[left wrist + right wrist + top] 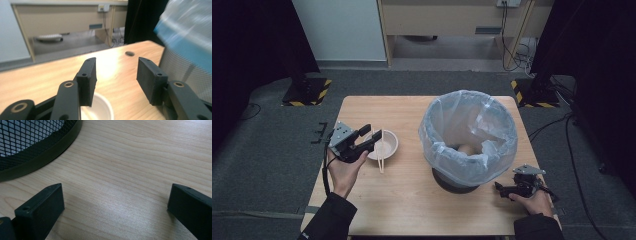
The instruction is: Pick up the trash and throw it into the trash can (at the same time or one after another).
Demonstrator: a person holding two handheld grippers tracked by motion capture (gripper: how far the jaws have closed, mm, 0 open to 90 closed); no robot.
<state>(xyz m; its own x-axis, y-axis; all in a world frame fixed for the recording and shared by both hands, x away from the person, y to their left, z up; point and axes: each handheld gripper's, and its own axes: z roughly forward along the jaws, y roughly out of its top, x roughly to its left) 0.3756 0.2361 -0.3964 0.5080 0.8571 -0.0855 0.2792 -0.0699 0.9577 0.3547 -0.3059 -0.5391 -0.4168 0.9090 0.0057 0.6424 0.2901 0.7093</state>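
Forearms and hands enter at the bottom of the high view. Centre right, the lined mesh bin [468,137] stands on the wooden table [412,200]. Left of centre, the left gripper [371,140], jaws parted and empty, is poised over the white bowl [384,144] with chopsticks [380,160]. Lower right, the right gripper [113,207] is held wide apart, empty. A skewed grip might tip the bowl. Grey carpet surrounds the table.

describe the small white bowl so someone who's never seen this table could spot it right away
Start at the big mesh waste bin lined with a clear plastic bag on the wooden table. Left of it sits the small white bowl, beside the left tool. Alone among its neighbours, it has pale chopsticks lying across it.
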